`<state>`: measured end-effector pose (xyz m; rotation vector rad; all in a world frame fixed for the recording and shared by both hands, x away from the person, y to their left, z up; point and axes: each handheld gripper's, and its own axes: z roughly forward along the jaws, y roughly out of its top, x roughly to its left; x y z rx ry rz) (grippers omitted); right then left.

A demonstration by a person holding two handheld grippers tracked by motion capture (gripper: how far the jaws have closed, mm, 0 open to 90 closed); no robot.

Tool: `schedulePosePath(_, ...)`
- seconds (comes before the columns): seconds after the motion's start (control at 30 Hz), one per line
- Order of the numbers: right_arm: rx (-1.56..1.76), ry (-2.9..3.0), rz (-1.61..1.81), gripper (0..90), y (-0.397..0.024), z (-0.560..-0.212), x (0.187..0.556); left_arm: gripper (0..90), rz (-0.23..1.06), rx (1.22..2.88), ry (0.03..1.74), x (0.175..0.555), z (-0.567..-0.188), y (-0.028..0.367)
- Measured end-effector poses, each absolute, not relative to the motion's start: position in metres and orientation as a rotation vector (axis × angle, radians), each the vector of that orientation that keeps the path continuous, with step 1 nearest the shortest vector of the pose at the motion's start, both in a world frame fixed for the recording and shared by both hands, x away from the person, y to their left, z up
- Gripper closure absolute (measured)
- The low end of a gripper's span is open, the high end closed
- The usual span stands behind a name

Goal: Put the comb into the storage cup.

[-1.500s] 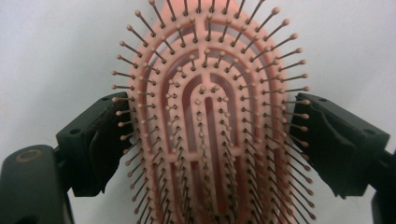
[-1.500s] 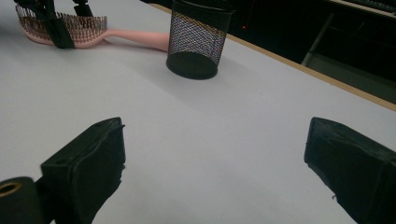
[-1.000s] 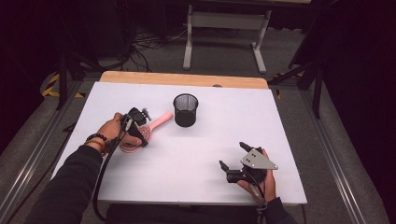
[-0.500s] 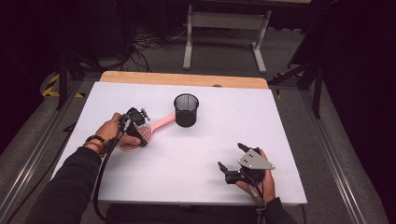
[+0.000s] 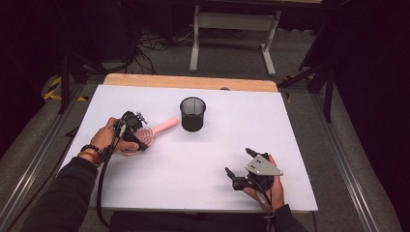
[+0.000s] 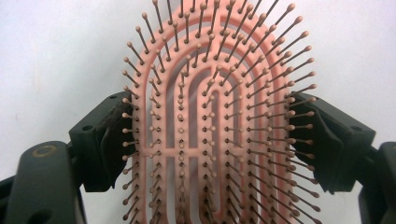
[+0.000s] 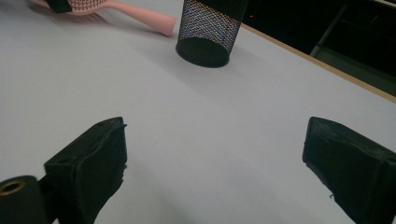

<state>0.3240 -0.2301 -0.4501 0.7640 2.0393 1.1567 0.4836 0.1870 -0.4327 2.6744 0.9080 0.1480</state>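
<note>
- Pink hairbrush (image 5: 145, 134) at the left of the white table (image 5: 203, 164), near side of the middle; bristled oval head under the left gripper (image 5: 137, 137), handle pointing right and far toward the black mesh cup (image 5: 193, 114).
- Handle tip close to the cup's left side, not touching as far as can be told.
- Left gripper view: brush head (image 6: 210, 116) bristles-up between the two black jaws, one pad at each long edge of the head; jaws wide, pinching the hairbrush across its width.
- Whether the head rests on the table or hangs just above it: cannot tell.
- Left hand (image 5: 107, 139) wrapped round the gripper body, cable trailing down along the dark sleeve (image 5: 63, 193).
- Right gripper (image 5: 239, 173) at the near right of the table, well apart from brush and cup, held in the right hand (image 5: 270, 186); grey plate on top.
- Right gripper view: jaws spread wide, only bare table between them; cup (image 7: 210, 28) and brush handle (image 7: 140, 16) farther off.
- Cup upright, near the table's middle, toward the far edge.
</note>
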Motion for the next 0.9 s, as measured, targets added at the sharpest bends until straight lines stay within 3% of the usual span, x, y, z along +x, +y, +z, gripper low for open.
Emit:
schedulePosePath(0.67, 0.747, 2.03, 1.136, 7.3, -0.224, -0.452, 0.324, 20.0, 0.221, 2.559, 0.845, 0.457, -0.421, 0.201)
schedulePosePath(0.73, 0.739, 2.022, 1.122, 6.9, -0.219, -0.452, 0.326, 41.2, 0.228, 2.49, 0.843, 0.454, -0.418, 0.207)
schedulePosePath(0.9, 0.678, 2.056, 1.096, 6.4, -0.2, -0.453, 0.331, 36.8, 0.121, 2.528, 0.851, 0.453, -0.428, 0.209)
